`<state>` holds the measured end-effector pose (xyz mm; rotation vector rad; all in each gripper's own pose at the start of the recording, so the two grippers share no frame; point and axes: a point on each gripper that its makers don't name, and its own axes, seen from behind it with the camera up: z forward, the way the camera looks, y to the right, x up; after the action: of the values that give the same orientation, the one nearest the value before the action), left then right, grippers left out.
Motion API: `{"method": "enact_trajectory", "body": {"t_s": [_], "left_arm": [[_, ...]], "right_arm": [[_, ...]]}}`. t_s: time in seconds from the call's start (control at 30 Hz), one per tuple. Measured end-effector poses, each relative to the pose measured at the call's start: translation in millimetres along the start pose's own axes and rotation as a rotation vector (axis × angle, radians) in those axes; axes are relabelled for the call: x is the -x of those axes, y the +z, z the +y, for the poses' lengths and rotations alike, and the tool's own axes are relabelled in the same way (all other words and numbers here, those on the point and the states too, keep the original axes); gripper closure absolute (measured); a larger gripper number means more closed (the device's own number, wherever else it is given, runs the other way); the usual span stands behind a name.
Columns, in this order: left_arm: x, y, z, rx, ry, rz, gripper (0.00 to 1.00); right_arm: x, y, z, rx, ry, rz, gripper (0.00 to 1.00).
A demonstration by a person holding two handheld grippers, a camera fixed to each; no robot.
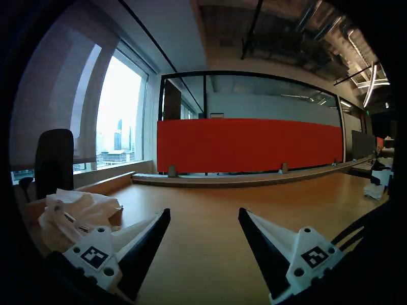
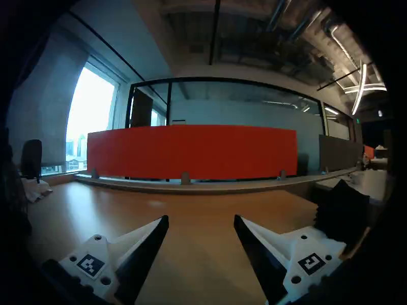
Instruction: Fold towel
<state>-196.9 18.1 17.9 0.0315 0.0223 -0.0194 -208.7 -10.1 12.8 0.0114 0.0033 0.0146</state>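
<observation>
A crumpled white towel (image 1: pixel 76 213) lies in a heap on the wooden table (image 1: pixel 213 203), at the left of the left gripper view, just beyond my left finger. My left gripper (image 1: pixel 203 216) stands open over bare wood, with nothing between its fingers. In the right gripper view the same white towel (image 2: pixel 35 189) shows small at the far left edge. My right gripper (image 2: pixel 201 221) is open too, low over the table (image 2: pixel 203 203), holding nothing. A dark folded cloth (image 2: pixel 341 211) sits at the right beside its right finger.
A red divider panel (image 1: pixel 249 145) runs along the table's far edge. A black chair (image 1: pixel 53 162) stands at the left by the window. White and dark items (image 1: pixel 377 183) sit at the far right. A second desk (image 2: pixel 369 180) lies beyond the dark cloth.
</observation>
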Motion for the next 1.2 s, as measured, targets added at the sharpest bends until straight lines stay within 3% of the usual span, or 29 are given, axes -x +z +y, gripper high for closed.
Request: {"method": "enact_trajectory", "body": {"t_s": [1.2], "left_arm": [[-6.7, -2.5, -0.7, 0.0, 0.0, -0.002, 0.01]], "right_arm": [[1.9, 0.7, 2.5, 0.008, -0.001, -0.001, 0.01]]}}
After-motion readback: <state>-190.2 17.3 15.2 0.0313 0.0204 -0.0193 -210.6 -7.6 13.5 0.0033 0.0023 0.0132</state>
